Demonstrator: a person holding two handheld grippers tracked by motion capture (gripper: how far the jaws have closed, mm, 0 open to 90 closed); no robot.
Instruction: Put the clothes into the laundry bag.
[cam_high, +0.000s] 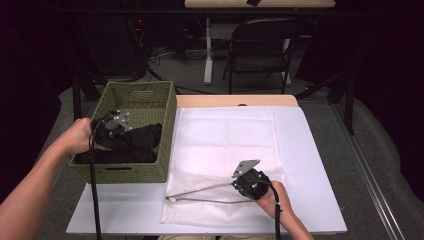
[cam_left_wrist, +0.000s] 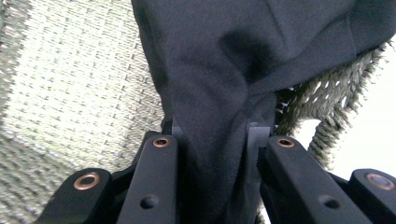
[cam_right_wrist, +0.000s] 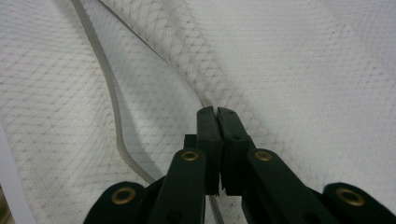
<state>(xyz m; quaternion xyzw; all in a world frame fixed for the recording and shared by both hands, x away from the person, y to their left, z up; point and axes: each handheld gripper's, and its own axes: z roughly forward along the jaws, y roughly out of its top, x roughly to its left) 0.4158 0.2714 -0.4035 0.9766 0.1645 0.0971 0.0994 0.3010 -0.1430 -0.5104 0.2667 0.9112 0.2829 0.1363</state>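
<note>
Left gripper (cam_high: 116, 131) is seen inside the basket (cam_high: 167, 130) in the high view, with its jaws clamped on a bunch of black cloth (cam_high: 137, 145). Along the left gripper (cam_left_wrist: 215, 140) in its own view, the cloth (cam_left_wrist: 224, 93) is seen gathered between the two jaws, and the woven basket wall (cam_left_wrist: 70, 84) is seen behind it. Most of the cloth is heaped in the basket, which stands at the table's left edge, just beside the mesh bag (cam_high: 225, 135).

Right gripper (cam_high: 248, 184) is held low over the near part of the bag, jaws together and pinched on a fold of the white mesh. In the right gripper (cam_right_wrist: 217, 116) view, the mesh (cam_right_wrist: 303, 70) is seen puckered at the jaw tips, and the bag's zip edge (cam_right_wrist: 109, 88) is seen curving past on the left. A raised ridge of mesh is drawn from the jaws toward the bag's near left corner. The bag is spread flat on the white table (cam_high: 315, 165)
</note>
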